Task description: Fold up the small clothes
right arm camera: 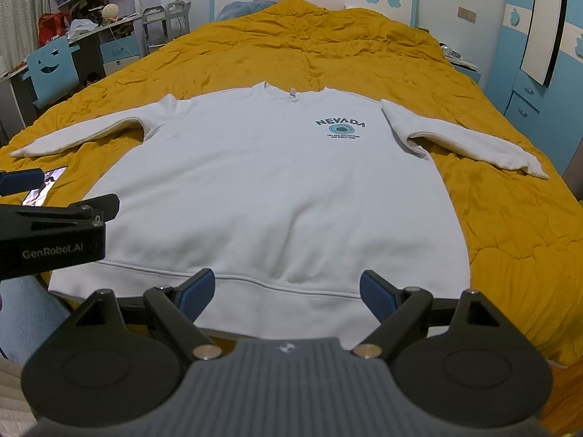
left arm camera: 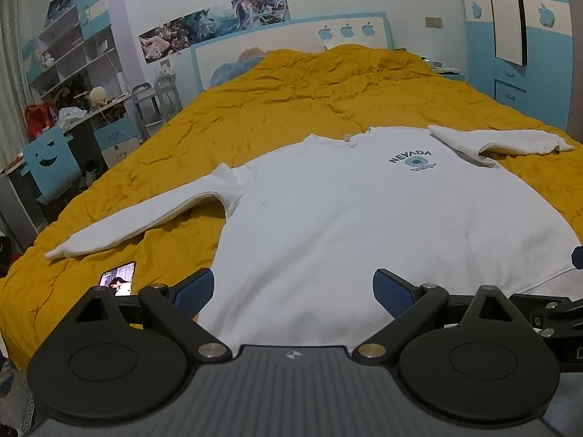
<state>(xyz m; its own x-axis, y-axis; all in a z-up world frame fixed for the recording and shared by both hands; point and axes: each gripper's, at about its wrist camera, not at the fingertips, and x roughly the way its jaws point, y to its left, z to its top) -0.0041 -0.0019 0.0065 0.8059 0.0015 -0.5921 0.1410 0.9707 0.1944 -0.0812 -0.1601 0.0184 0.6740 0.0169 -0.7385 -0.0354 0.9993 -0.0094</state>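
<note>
there's "nevada" in dark teal arched letters on the chest of the white sweatshirt (right arm camera: pixel 262 182), smaller lines beneath too tiny to read, and "genrobot.ai" printed on the black left gripper (right arm camera: pixel 54 251) body

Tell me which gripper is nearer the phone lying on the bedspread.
Left. The left gripper hovers over the hem just beside the phone; the right gripper sits farther along the hem.
</note>
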